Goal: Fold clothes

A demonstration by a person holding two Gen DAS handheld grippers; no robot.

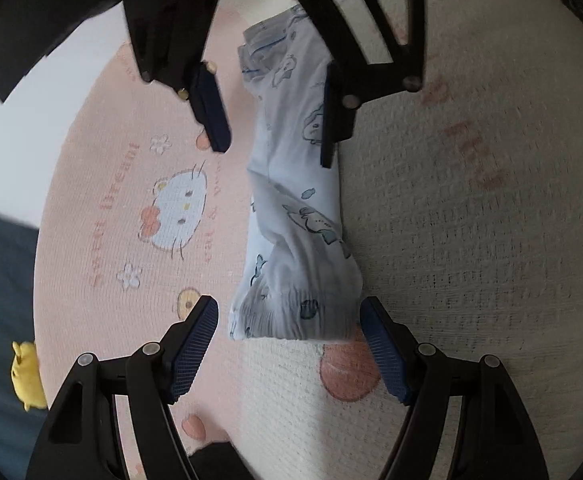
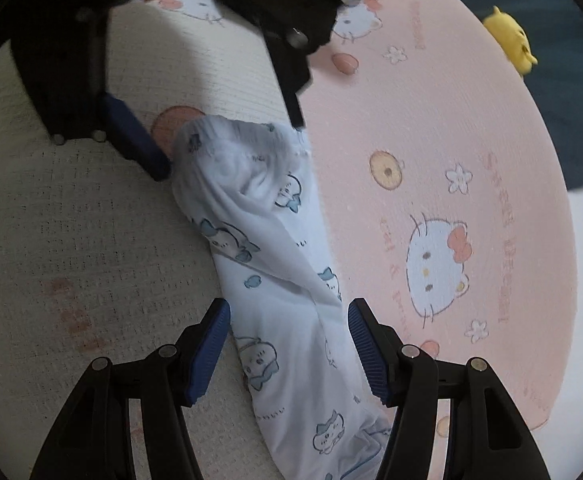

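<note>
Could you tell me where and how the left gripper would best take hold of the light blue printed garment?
Probably at the bunched end of the light blue printed garment, which lies between the open fingers of the left gripper. Come straight forward and low over the blanket: the gathered folds there give thickness to pinch.

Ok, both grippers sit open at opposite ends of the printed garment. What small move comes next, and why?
Probably lower and close both on the cloth. The left gripper straddles one end of the light-blue printed garment, the right gripper the other end, both open and gripping nothing. The garment lies long and narrow on the pink blanket, so pinching both ends could allow a crosswise fold.
</note>
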